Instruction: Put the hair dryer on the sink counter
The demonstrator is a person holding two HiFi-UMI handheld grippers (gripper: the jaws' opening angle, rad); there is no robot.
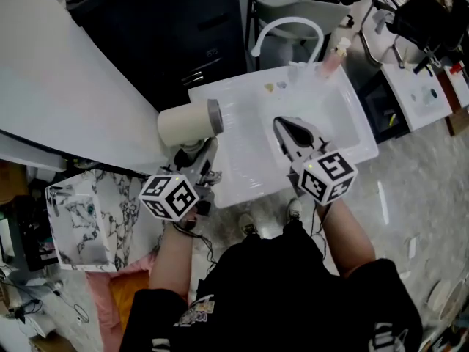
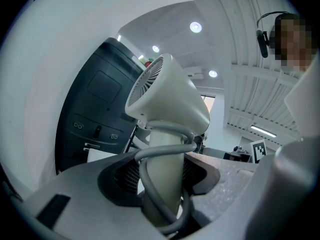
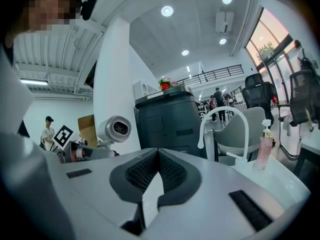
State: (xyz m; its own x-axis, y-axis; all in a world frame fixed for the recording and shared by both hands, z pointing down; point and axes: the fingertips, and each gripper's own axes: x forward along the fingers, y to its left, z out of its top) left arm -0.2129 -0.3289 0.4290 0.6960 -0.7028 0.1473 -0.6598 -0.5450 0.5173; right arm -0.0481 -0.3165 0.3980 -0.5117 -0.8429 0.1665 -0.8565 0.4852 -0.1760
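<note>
The hair dryer [image 1: 189, 123], cream with a grey nozzle, hangs in the air just left of the white sink counter [image 1: 236, 130], nozzle pointing right over it. My left gripper [image 1: 199, 158] is shut on its handle from below. In the left gripper view the handle [image 2: 165, 184], wrapped with a grey cord, stands between the jaws of the left gripper [image 2: 162, 179] and the fan end [image 2: 150, 81] faces left. My right gripper [image 1: 297, 136] hovers over the sink basin [image 1: 330, 119], jaws closed and empty. From the right gripper [image 3: 159, 156] the dryer [image 3: 114, 129] shows at left.
A white curved faucet [image 1: 287, 29] and a pink soap bottle [image 1: 331, 59] stand at the sink's back edge. A black cabinet [image 1: 168, 28] is behind the dryer. A marble-patterned box [image 1: 77, 222] sits at lower left. A white table [image 1: 421, 94] stands at right.
</note>
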